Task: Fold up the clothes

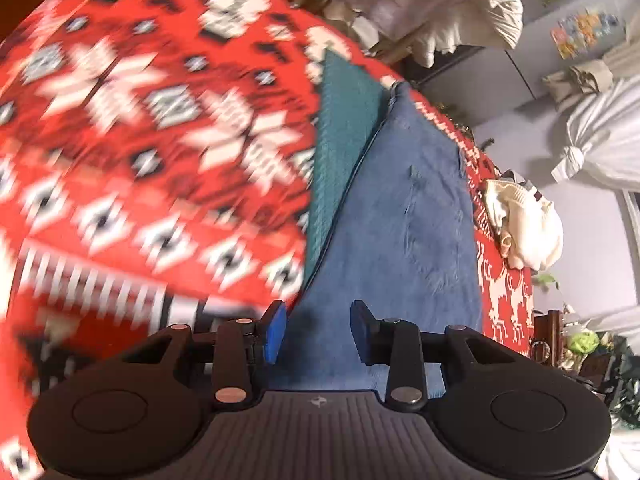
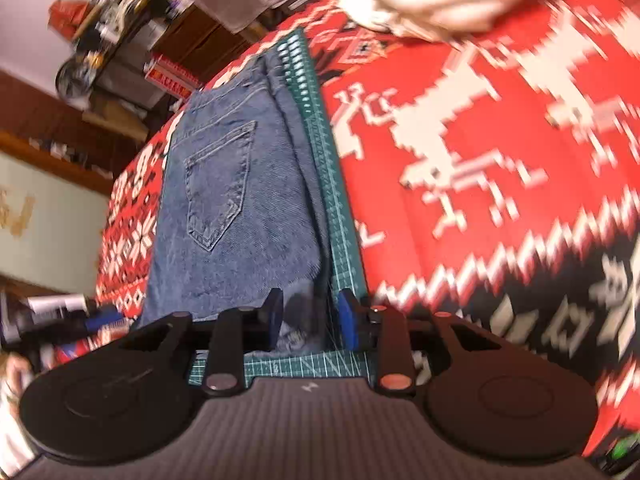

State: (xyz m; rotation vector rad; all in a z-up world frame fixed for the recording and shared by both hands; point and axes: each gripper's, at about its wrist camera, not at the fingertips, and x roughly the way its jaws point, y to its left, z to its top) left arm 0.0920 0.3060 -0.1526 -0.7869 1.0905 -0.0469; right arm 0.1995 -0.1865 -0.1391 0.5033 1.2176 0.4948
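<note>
Showing one jeans (image 2: 236, 184) | one mat (image 2: 340, 208) | two claws, left claw (image 1: 318, 330), right claw (image 2: 308, 322), apart

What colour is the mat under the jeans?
Teal green with a white grid, the cutting mat shows best in the right wrist view.

Jeans (image 2: 236, 200) on mat (image 2: 340, 216), atop blanket (image 2: 460, 152)

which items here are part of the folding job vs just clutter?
Job:
- jeans, folded, lying on the green cutting mat
- left gripper, open, empty
- right gripper, open, empty

Lying about:
- red patterned blanket
- cream garment on the blanket
- white bundle
</note>
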